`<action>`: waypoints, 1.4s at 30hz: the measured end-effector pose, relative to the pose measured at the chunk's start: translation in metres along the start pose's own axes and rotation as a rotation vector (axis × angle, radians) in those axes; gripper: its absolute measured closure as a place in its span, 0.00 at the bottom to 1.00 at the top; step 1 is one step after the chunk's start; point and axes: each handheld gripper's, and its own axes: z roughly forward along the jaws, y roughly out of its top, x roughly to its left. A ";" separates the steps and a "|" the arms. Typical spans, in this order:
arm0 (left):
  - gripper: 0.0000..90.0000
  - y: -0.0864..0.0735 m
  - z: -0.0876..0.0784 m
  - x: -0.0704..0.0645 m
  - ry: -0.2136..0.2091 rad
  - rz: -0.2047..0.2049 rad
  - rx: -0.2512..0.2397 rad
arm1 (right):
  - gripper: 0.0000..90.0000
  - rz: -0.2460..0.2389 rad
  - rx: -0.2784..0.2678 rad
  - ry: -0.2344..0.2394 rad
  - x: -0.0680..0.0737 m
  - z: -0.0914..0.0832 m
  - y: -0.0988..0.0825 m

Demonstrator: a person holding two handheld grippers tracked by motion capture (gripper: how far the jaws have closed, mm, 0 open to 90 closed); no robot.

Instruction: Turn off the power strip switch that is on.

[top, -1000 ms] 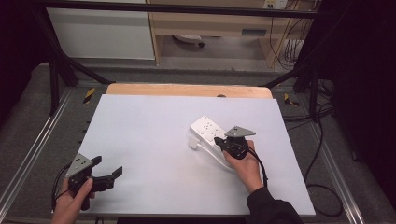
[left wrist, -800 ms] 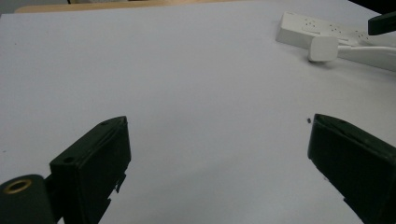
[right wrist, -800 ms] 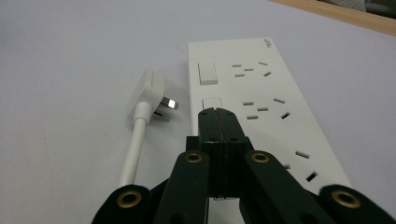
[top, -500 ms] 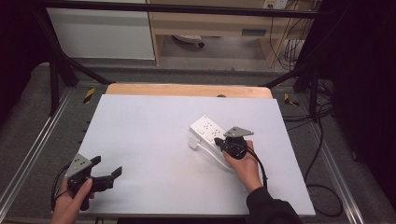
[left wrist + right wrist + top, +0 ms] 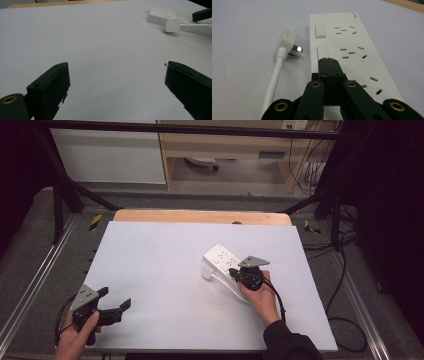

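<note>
A white power strip (image 5: 222, 256) lies right of the table's middle, its sockets and two rocker switches facing up (image 5: 352, 42). Its white plug (image 5: 285, 43) lies loose on its left side, prongs toward the strip, with the white cord (image 5: 273, 82) trailing back. My right gripper (image 5: 234, 270) is shut with nothing between the jaws; its joined tips (image 5: 328, 60) sit at the nearer switch. My left gripper (image 5: 115, 298) rests at the table's front left, open and empty (image 5: 117, 67). From there the strip (image 5: 165, 13) and plug (image 5: 172, 25) lie far off to the right.
The pale table top (image 5: 165, 270) ends at a wooden board (image 5: 200, 216) along its far side. Black frame posts stand at both far corners, and loose cables (image 5: 345, 320) lie on the floor to the right.
</note>
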 end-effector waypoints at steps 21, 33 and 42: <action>0.06 0.000 0.000 0.000 0.001 0.004 0.001 | 1.00 0.022 -0.010 0.011 -0.002 0.001 -0.001; 0.06 0.000 0.000 -0.001 -0.002 0.007 0.004 | 1.00 0.020 -0.007 0.008 -0.002 0.001 -0.001; 0.06 0.000 0.000 -0.001 -0.001 0.012 0.004 | 1.00 0.010 0.005 0.010 -0.001 0.003 -0.001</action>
